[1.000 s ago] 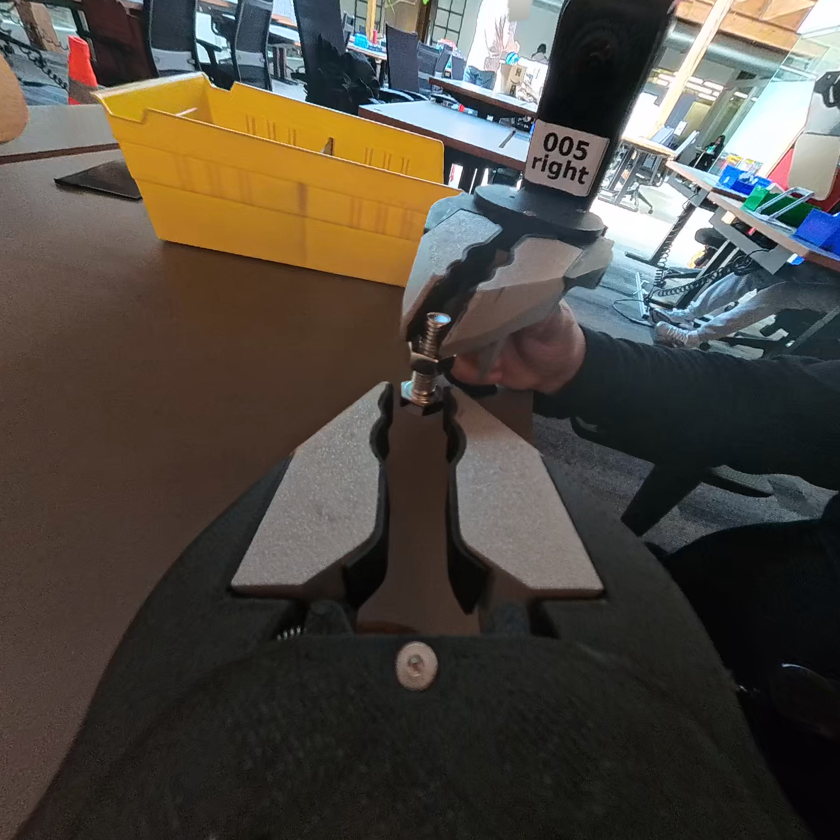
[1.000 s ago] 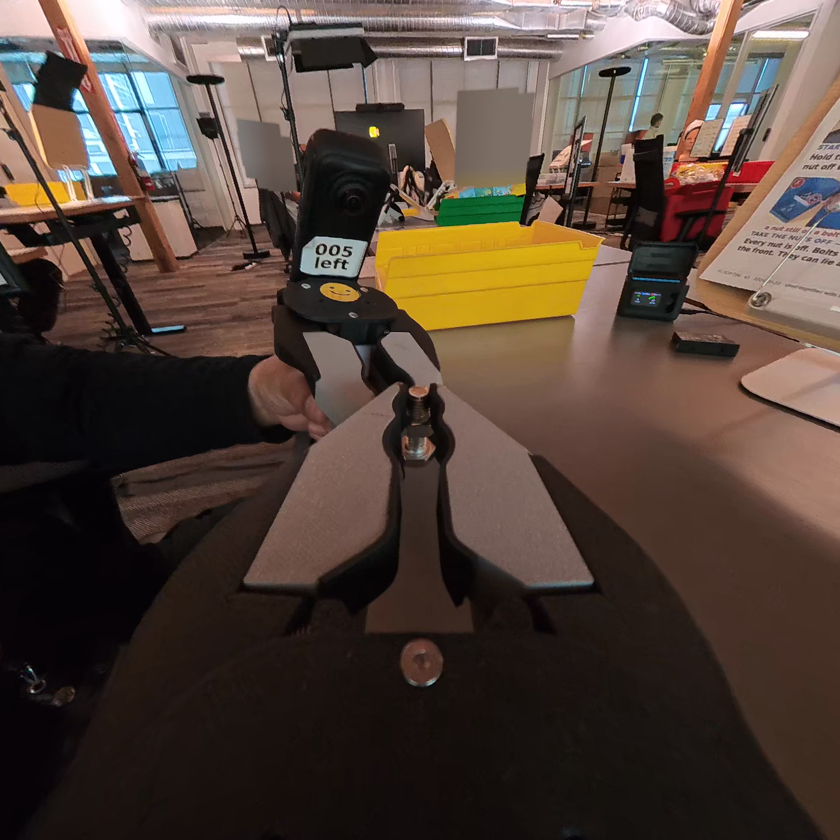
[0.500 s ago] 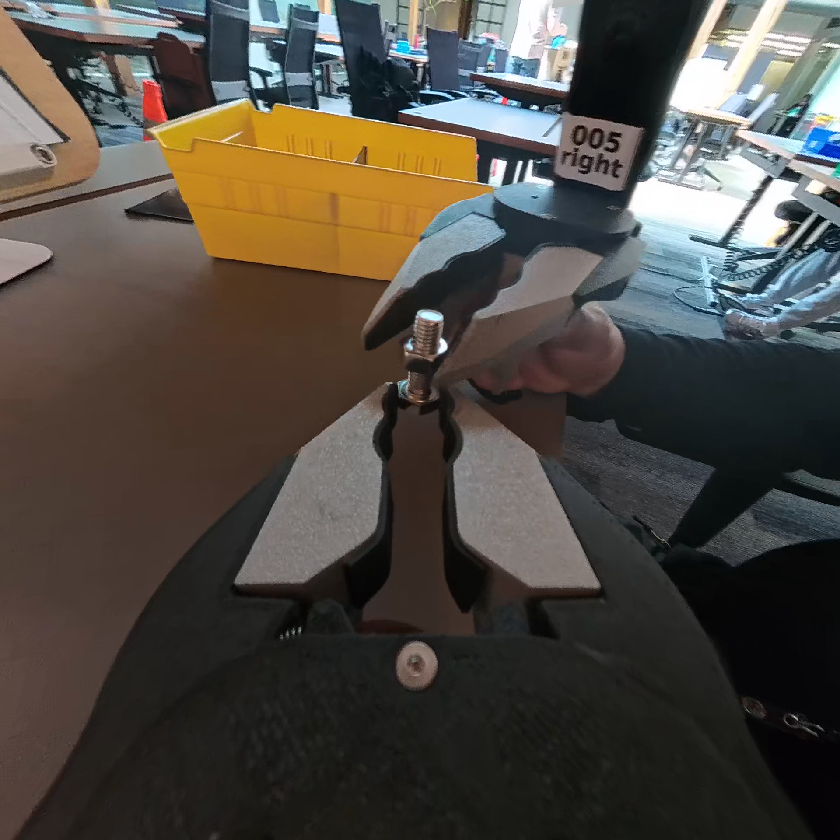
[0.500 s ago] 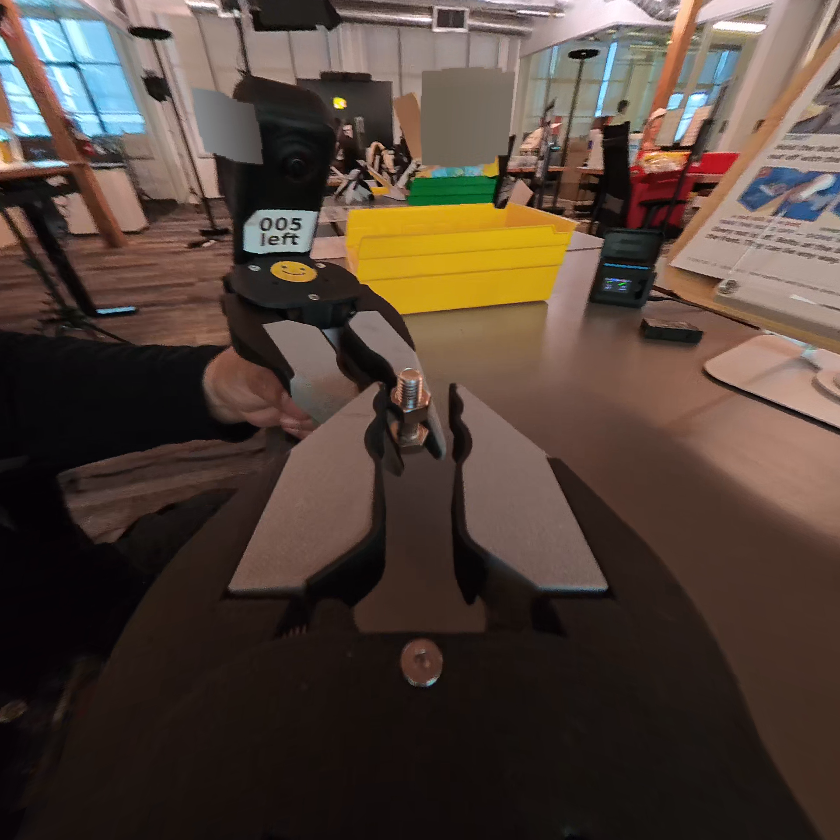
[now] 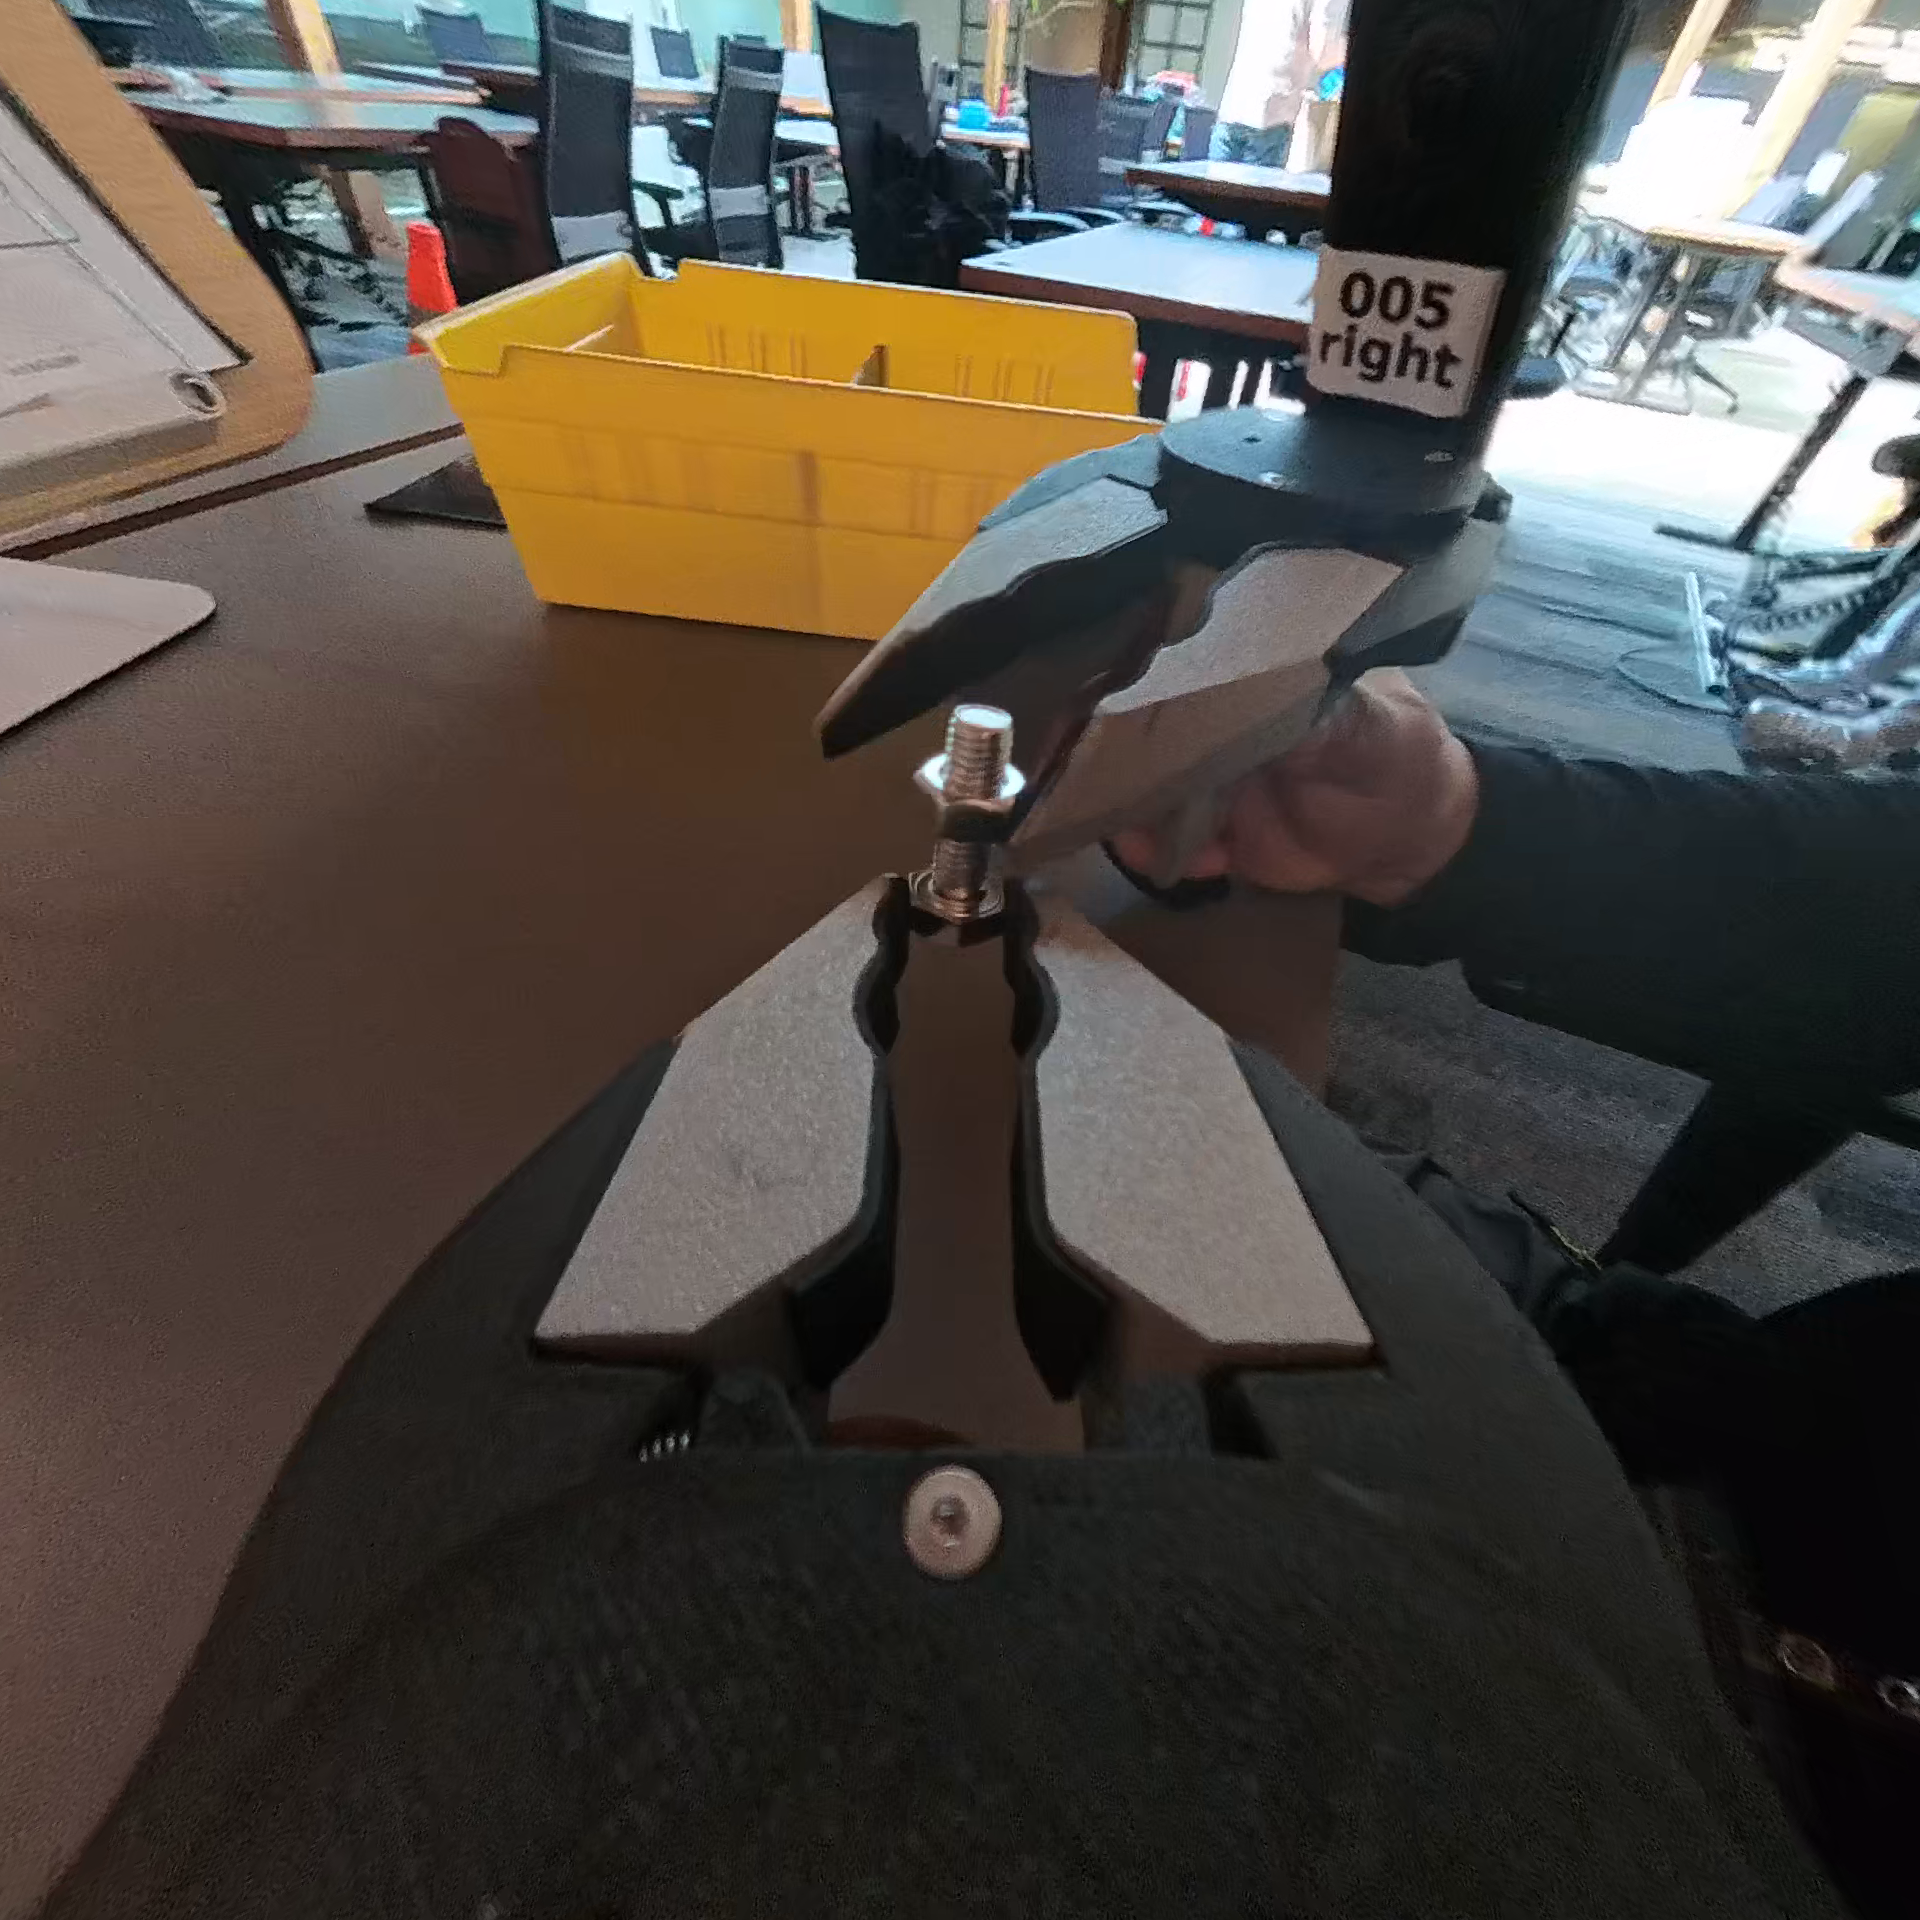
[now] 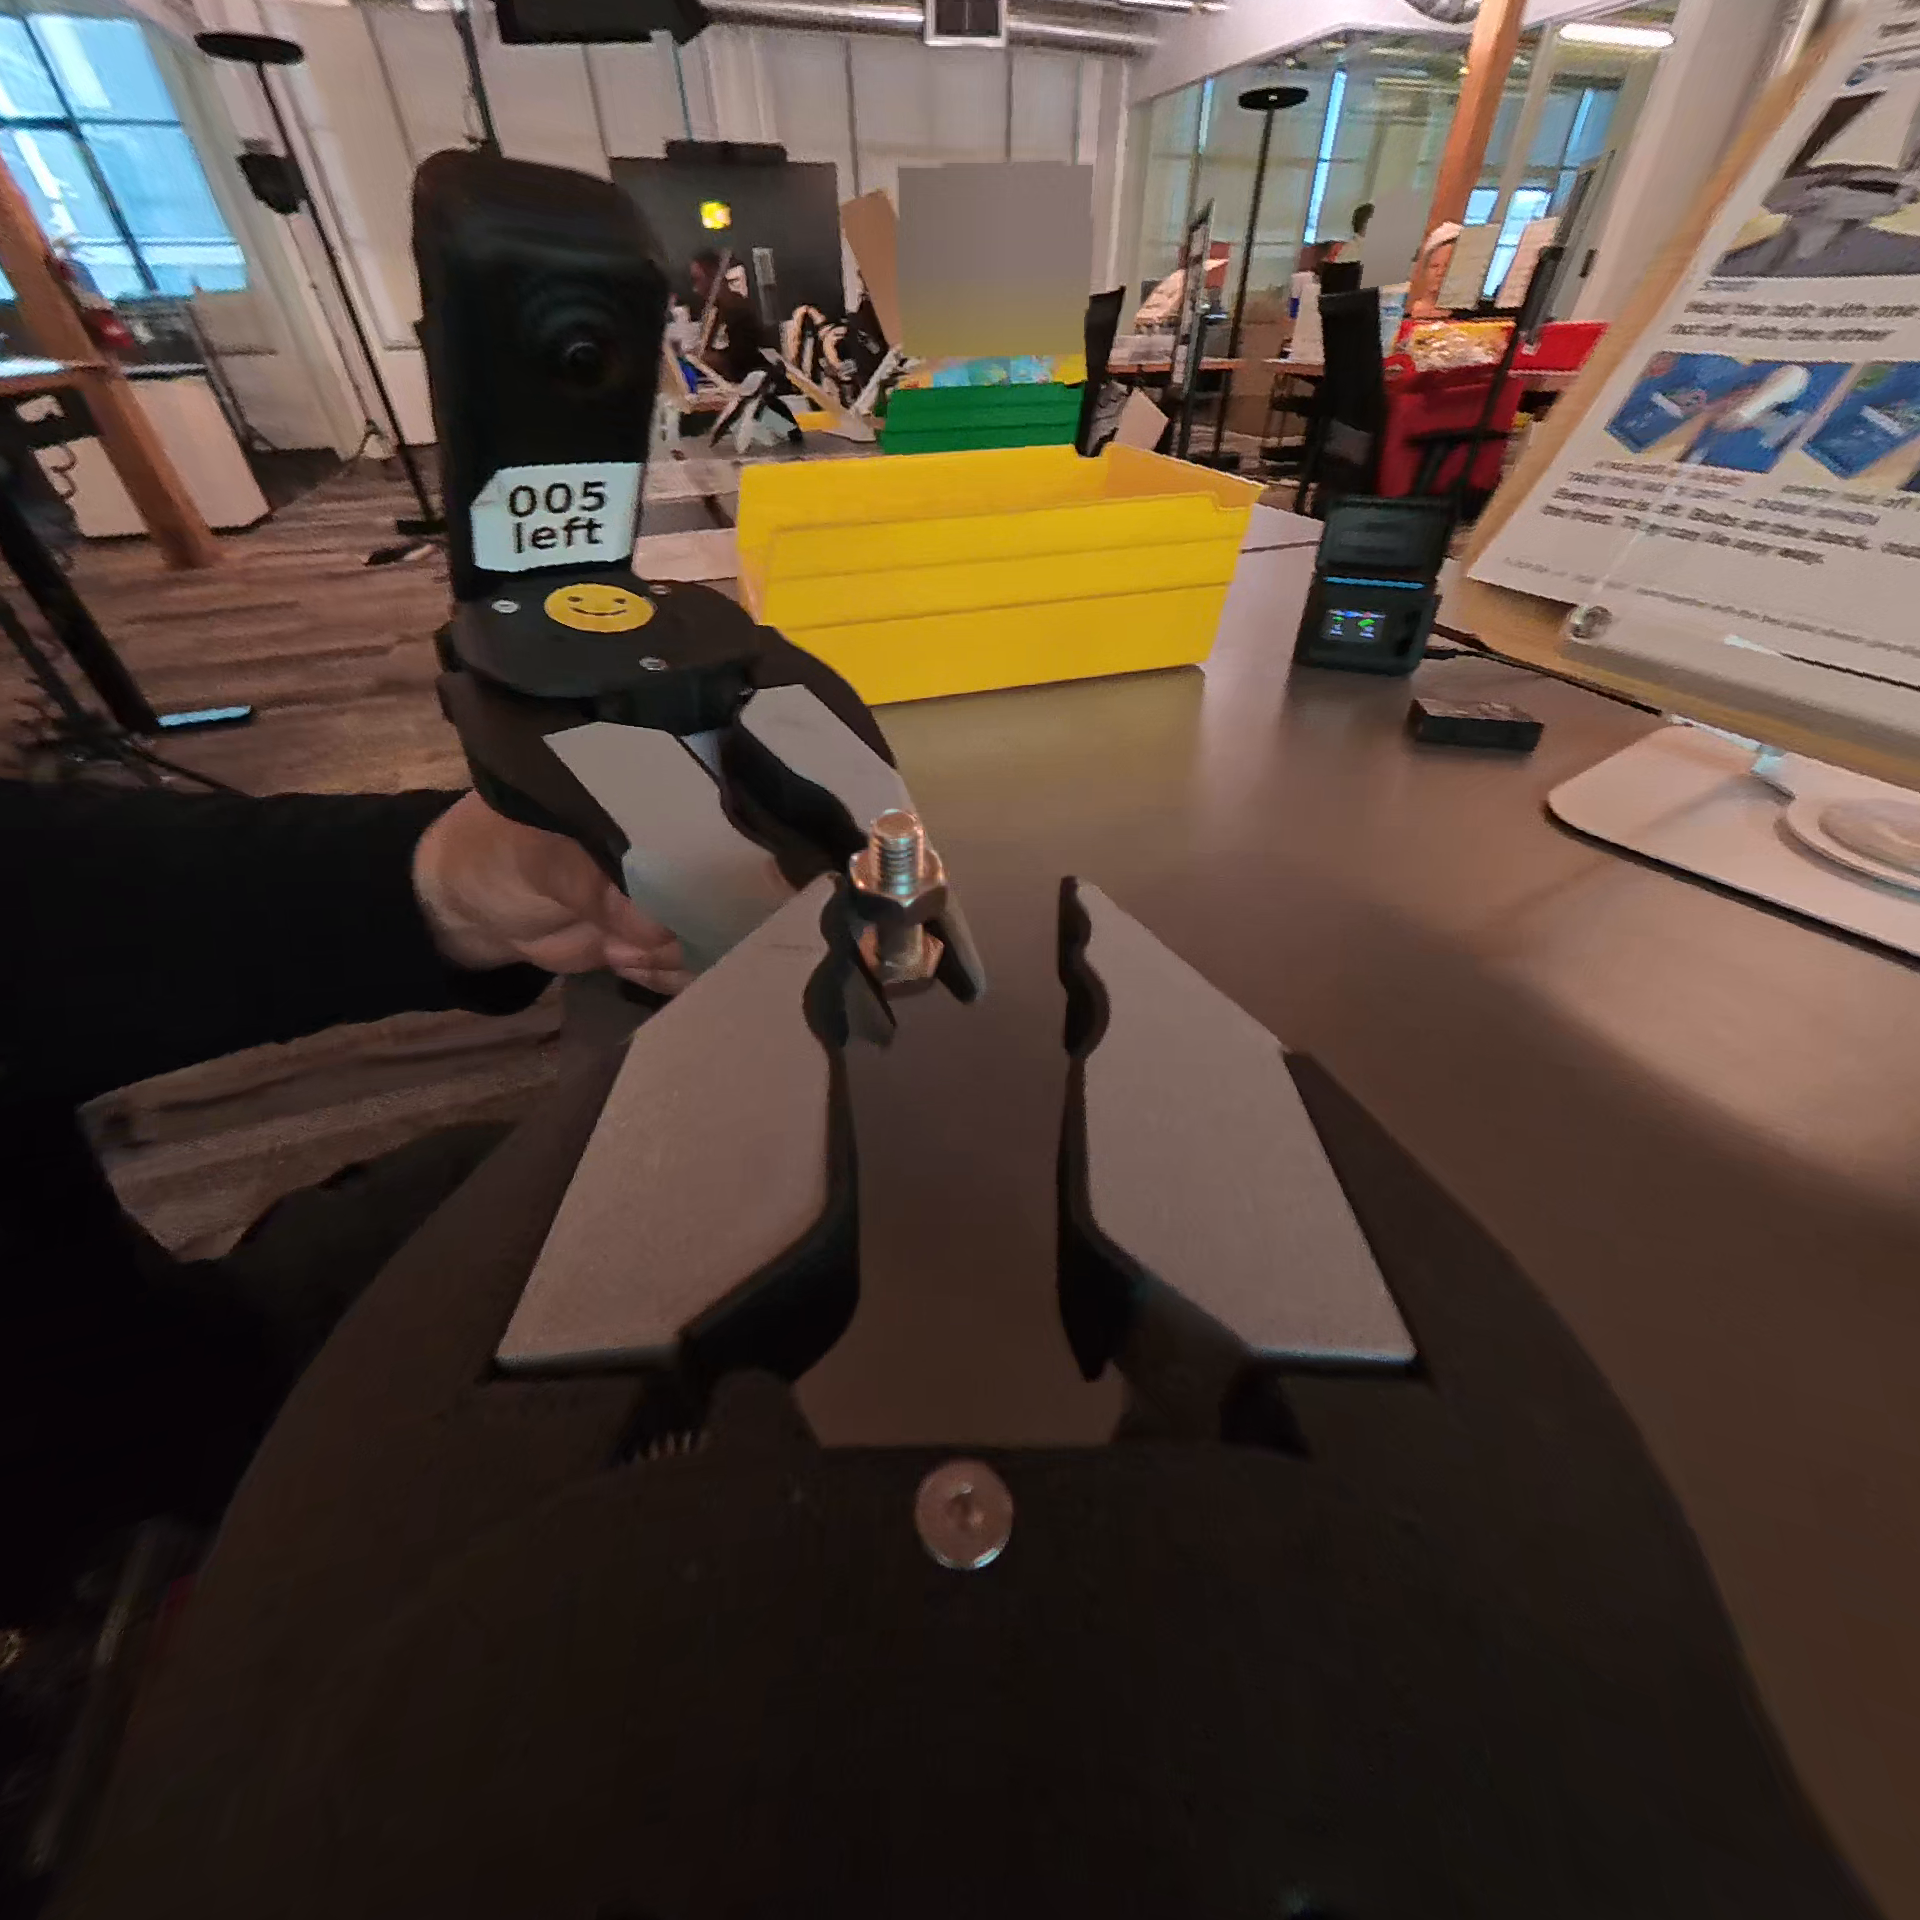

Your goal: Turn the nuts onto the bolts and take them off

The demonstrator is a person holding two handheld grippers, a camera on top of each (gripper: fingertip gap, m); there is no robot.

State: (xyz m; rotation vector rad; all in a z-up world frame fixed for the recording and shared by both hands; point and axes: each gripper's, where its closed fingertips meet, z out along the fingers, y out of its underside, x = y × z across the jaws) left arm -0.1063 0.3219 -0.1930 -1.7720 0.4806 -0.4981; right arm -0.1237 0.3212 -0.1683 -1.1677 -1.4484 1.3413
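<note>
A silver bolt point(image 5: 961, 862) stands upright with a hex nut point(image 5: 971, 787) threaded partway down its shaft. My left gripper point(image 5: 956, 906) is shut on the bolt's head at its fingertips. My right gripper point(image 6: 951, 914) is open, its jaws spread apart, with the nut point(image 6: 896, 883) just inside its left fingertip. In the left wrist view the right gripper point(image 5: 930, 784) comes in from the upper right, its fingers on either side of the nut without clamping it. The left gripper point(image 6: 914, 982) also shows in the right wrist view, holding the bolt point(image 6: 902, 935).
A yellow bin point(image 5: 790, 488) stands on the brown table point(image 5: 312, 831); it also shows in the right wrist view point(image 6: 987, 582). A small black device with a screen point(image 6: 1371, 592), a flat black box point(image 6: 1473, 724) and an instruction board on a white stand point(image 6: 1714, 488) sit at the right. The table edge is near both hands. Left and right tips are no more than a few centimetres apart.
My right gripper has opened and let go of the nut it was clamped on. My left gripper still holds the bolt, and both have shifted slightly.
</note>
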